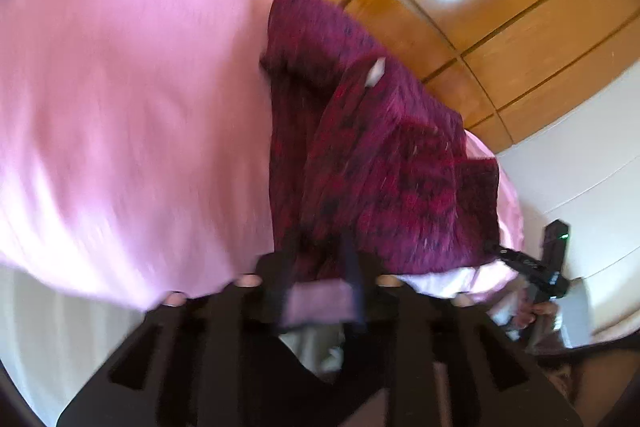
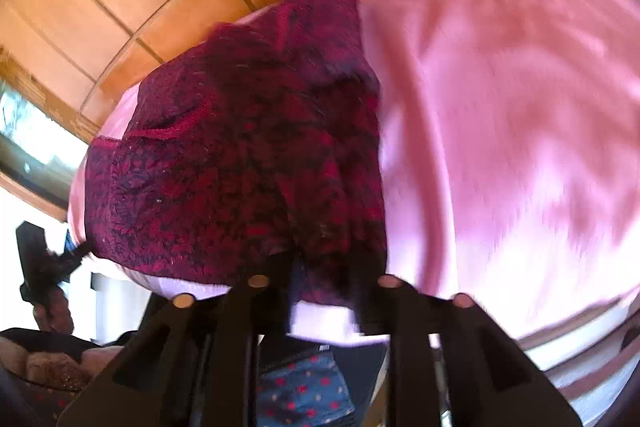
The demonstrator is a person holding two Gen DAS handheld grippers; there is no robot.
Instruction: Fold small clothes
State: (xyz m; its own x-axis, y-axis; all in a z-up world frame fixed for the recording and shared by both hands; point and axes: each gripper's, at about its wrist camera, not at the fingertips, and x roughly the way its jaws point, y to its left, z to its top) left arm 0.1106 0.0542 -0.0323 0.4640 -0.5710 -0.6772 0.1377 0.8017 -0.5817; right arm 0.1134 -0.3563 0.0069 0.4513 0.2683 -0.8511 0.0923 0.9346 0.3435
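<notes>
Wood panels [image 1: 520, 39] fill the back of both views, and one pink sheet [image 1: 120, 87] covers the soft surface below them.

From my left gripper [image 1: 318, 263] I count two dark fingers [image 1: 280, 267]. They are spread apart. Pink sheet shows in the gap between them, and I see no pinch on anything. The picture is blurry from moving.

Just past those fingertips lies one top [image 1: 380, 167], dark red with a black pattern. It sits on the sheet, along the sheet's right side in this view, bunched and partly folded. I count one small white tag [image 1: 376, 71] on it, near the far end.

My right gripper [image 2: 324, 275] also has two fingers [image 2: 366, 291], and they are spread apart too. The near edge of the top hangs in the gap between them. The pads do not seem to press it.

Each camera sees the other gripper once, at the near corner of the top, with one hand [image 1: 532, 315] holding it from below.

Under the right gripper I see one blue cloth [image 2: 304, 387] with red dots.
</notes>
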